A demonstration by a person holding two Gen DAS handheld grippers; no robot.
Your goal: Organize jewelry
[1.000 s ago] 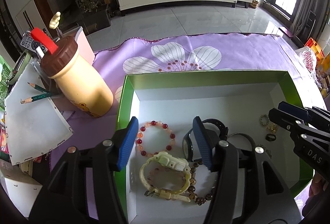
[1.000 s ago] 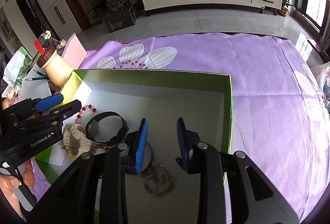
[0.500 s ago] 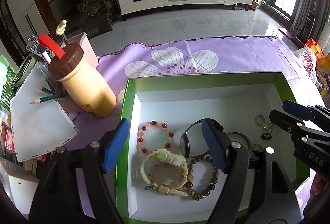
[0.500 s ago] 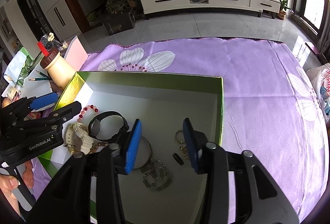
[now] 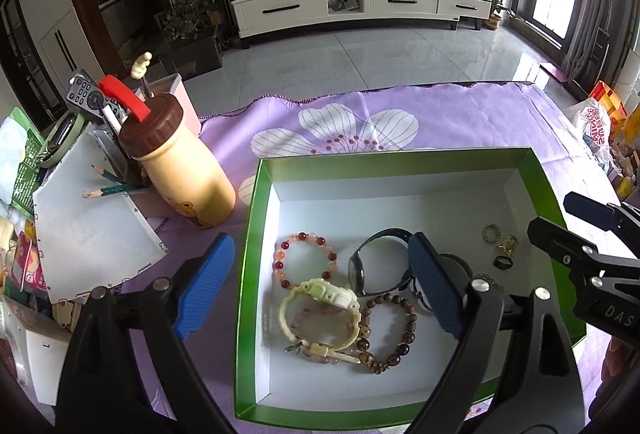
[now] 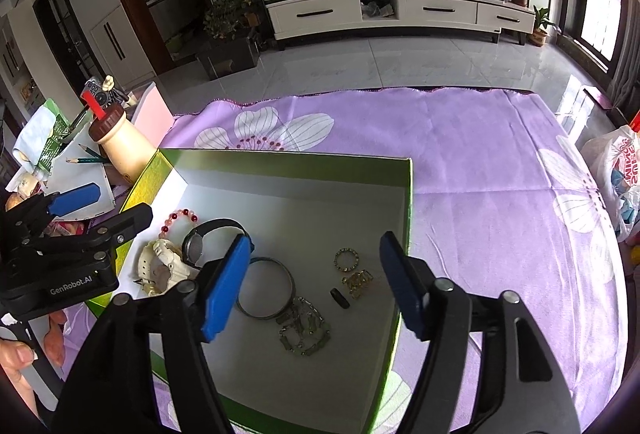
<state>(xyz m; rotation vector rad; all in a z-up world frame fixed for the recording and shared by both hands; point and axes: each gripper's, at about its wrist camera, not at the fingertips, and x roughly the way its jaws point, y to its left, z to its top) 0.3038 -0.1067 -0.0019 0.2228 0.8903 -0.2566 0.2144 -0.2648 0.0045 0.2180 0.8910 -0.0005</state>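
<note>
My left claw [image 5: 320, 286] was spreading its blue pads over the near left part of the green box [image 5: 400, 159], gripping nothing. Between and just below its tips lay the red bead bracelet [image 5: 305, 259], the cream watch [image 5: 320, 310] overlapping a pale pink bracelet, and the brown bead bracelet [image 5: 390, 334]; the black watch [image 5: 372, 266] sat just inside its right pad.

My right claw [image 6: 316, 284] was also opening, empty, above the box's near right part. Between its pads I saw the dark bangle [image 6: 266, 288], the metal link bracelet [image 6: 304, 328], a small black ring [image 6: 340, 299], a beaded ring [image 6: 346, 259] and a gold piece [image 6: 357, 282]. The box sat on the purple flowered cloth [image 6: 480, 170] covering the table.
</note>
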